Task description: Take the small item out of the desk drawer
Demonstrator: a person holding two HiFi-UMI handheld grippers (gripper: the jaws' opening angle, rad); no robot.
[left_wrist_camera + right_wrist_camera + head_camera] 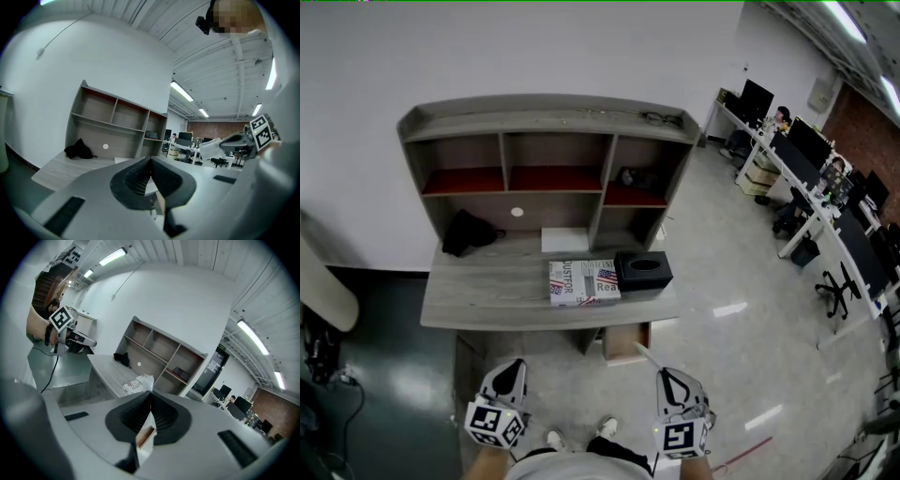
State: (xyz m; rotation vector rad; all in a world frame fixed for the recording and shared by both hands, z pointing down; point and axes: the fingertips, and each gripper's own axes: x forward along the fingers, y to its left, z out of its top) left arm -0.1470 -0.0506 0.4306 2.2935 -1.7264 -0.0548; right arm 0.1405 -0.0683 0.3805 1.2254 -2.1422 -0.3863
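A grey desk (pixel 487 295) with a shelf hutch stands against the white wall. Under its right half a wooden drawer (pixel 626 341) is pulled out; I cannot see what is inside, and no small item shows. My left gripper (pixel 517 365) hangs in front of the desk's left part, its jaws together and empty (pixel 151 160). My right gripper (pixel 665 373) hovers just right of the open drawer and short of it, jaws closed with nothing between them (pixel 150 395). Part of the drawer's wooden side (pixel 145 437) shows beyond the right gripper's closed tips.
On the desk lie a flag-print package (pixel 583 282), a black tissue box (pixel 643 270), a black cloth (pixel 467 232) and a white sheet (pixel 564 240). Office workstations (pixel 825 202) with chairs and seated people fill the right. A dark floor strip with cables (pixel 337 394) lies left.
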